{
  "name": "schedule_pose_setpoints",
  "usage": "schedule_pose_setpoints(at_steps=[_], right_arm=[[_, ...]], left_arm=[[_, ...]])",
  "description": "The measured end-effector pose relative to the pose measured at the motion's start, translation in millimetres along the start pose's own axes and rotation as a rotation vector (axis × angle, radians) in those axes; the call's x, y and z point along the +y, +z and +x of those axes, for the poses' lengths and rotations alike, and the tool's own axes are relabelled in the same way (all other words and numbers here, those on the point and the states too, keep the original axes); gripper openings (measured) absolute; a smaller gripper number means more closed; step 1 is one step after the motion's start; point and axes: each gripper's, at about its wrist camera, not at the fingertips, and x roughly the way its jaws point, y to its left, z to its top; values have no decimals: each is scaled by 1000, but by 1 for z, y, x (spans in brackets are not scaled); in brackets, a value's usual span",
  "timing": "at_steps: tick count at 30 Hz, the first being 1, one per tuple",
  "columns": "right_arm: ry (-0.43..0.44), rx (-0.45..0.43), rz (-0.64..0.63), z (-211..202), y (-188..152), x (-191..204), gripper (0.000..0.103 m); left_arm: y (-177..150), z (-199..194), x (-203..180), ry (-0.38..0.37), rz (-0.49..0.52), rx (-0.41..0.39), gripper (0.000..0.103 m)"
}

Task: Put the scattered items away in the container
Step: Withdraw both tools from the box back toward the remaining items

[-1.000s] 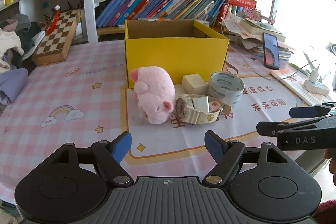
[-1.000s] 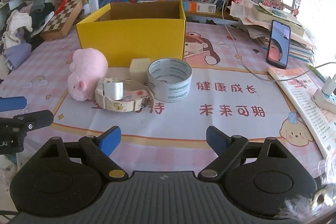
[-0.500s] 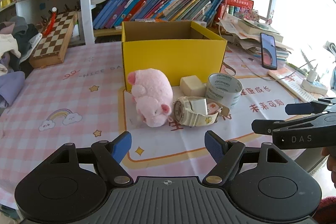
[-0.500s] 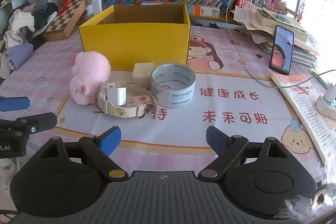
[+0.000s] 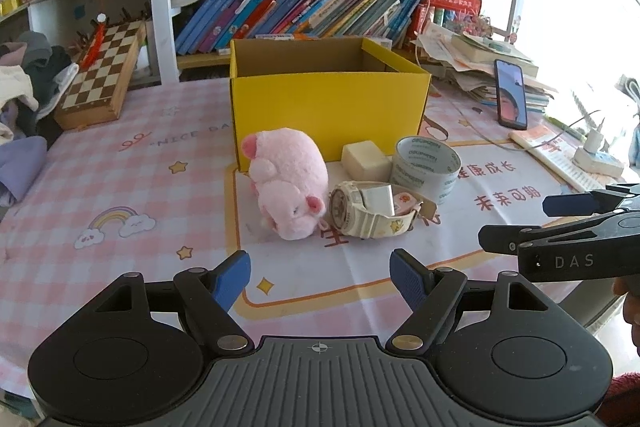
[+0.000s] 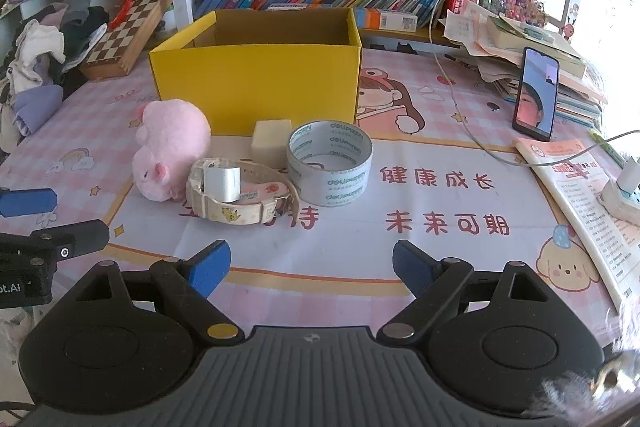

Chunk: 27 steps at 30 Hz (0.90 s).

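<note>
With both sets of jaws apart and empty, we see the pink plush pig (image 5: 286, 183) straight ahead of our left gripper (image 5: 320, 269), nearer than our right gripper (image 6: 311, 265), in front of the yellow box (image 5: 328, 111).

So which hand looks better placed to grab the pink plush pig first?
Probably the left. The left gripper is open with the plush pig almost straight ahead; from the right gripper, also open, the pig sits far left.

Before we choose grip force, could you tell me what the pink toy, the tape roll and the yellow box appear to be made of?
Pink toy: soft plush, fuzzy nap. Tape roll: glossy plastic film, printed, light shows through. Yellow box: cardboard, matte yellow outside, brown inside.
</note>
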Motion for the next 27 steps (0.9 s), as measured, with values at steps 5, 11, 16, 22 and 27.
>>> schedule_pose_setpoints(at_steps=[5,11,16,22,27], right_arm=[[2,1,-4,0,-1,-1,88],[3,7,-8,0,-2,0,88],[7,12,-4,3,-2,0,88],[7,15,1,6,0,-1,89],[7,11,-3,8,2,-2,91]], left_arm=[[0,0,1,0,-5,1,79],[-1,0,-2,3,-4,4,79],[0,1,-3,9,4,5,79],[2,5,-2,14,0,8,79],[5,9,-2,16,2,9,79]])
